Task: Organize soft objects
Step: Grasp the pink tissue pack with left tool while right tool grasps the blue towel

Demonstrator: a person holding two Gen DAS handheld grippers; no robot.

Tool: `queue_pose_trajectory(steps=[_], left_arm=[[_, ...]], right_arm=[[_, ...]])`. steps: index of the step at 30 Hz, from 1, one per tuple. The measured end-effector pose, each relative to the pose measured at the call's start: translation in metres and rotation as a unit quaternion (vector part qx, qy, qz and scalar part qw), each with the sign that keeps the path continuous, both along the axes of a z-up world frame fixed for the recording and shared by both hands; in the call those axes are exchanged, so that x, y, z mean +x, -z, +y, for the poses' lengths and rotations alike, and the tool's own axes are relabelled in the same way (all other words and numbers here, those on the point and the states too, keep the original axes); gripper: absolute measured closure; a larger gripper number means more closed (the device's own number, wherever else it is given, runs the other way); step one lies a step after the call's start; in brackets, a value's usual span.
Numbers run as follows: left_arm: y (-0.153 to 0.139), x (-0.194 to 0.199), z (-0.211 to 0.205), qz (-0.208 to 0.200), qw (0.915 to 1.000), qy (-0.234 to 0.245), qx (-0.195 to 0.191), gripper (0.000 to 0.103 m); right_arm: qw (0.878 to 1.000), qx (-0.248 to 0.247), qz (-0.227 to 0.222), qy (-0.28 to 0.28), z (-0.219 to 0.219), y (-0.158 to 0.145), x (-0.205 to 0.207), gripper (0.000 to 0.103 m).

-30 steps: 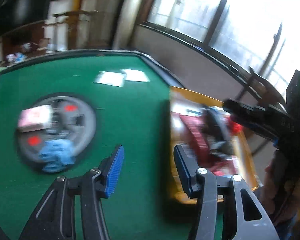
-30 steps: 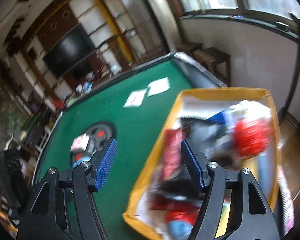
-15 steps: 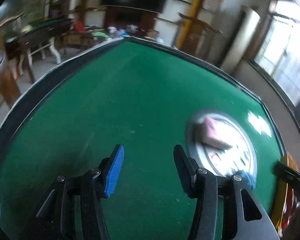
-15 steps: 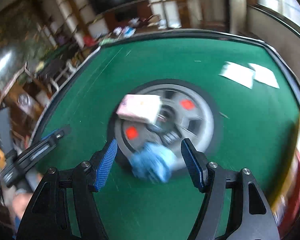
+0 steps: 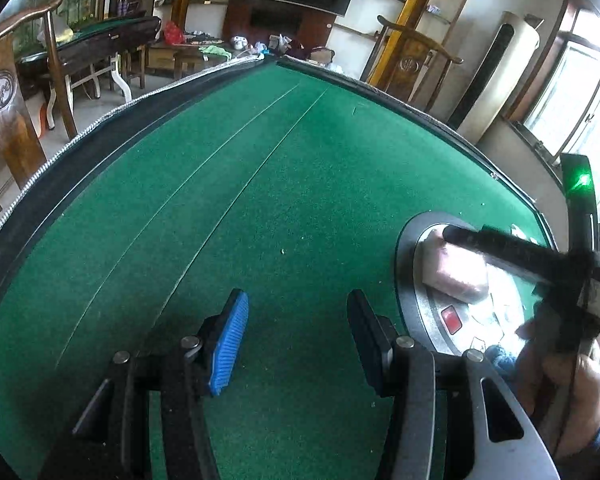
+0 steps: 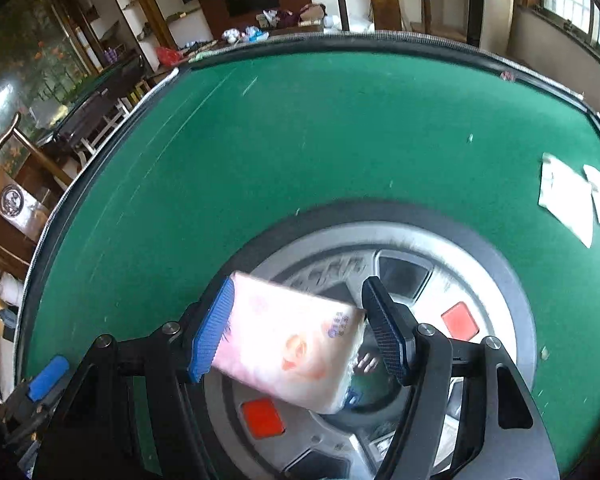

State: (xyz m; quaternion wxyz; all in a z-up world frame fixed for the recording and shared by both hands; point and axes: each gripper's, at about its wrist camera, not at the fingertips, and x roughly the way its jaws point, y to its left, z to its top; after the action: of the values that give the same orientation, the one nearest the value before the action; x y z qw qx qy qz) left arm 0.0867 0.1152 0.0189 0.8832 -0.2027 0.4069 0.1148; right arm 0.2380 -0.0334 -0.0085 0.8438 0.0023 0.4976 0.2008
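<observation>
A pink tissue pack (image 6: 288, 344) lies on the round silver panel (image 6: 400, 248) sunk in the green felt table. My right gripper (image 6: 296, 308) is open and low over the panel, and the pack sits between its two pads. I cannot tell whether the pads touch it. In the left wrist view the same pack (image 5: 456, 272) shows under a black finger of the right gripper, with a blue cloth (image 5: 500, 356) on the panel's near side. My left gripper (image 5: 296, 320) is open over bare felt to the left of the panel (image 5: 412, 248), with nothing between its fingers.
Two white paper sheets (image 6: 564, 200) lie on the felt to the right of the panel. The table has a raised dark rim (image 5: 100, 128). Wooden chairs (image 5: 8, 92) and another green table stand beyond it. A hand (image 5: 560, 368) holds the right gripper.
Both views swung away from the yellow box of packets at the table's side to the felt. The right gripper dropped over the panel until the pink pack lay between its fingers. The left one settled over bare felt.
</observation>
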Motion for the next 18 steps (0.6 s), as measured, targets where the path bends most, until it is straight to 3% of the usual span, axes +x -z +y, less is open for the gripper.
queue_pose_trajectory(steps=[8,11,14,16,18], left_arm=[[0.003,0.002,0.011,0.007,0.9997,-0.01,-0.022,0.051],[0.002,0.001,0.013,-0.003,0.9986,0.002,-0.053,0.051],[0.002,0.003,0.008,-0.016,0.9961,0.034,-0.079,0.051],[0.001,0.007,-0.004,-0.019,0.9941,0.068,-0.082,0.042],[0.0,0.01,-0.018,-0.021,0.9936,0.09,-0.066,0.037]], right_arm=[[0.993,0.06,0.033,-0.099,0.019,-0.007,-0.088,0.036],[0.995,0.039,-0.031,-0.089,0.007,-0.026,-0.118,0.036],[0.993,0.055,-0.091,-0.049,-0.026,-0.046,-0.141,0.034],[0.993,0.041,-0.113,-0.018,-0.049,-0.048,-0.148,0.024],[0.992,0.026,-0.122,0.003,-0.064,-0.043,-0.15,0.024]])
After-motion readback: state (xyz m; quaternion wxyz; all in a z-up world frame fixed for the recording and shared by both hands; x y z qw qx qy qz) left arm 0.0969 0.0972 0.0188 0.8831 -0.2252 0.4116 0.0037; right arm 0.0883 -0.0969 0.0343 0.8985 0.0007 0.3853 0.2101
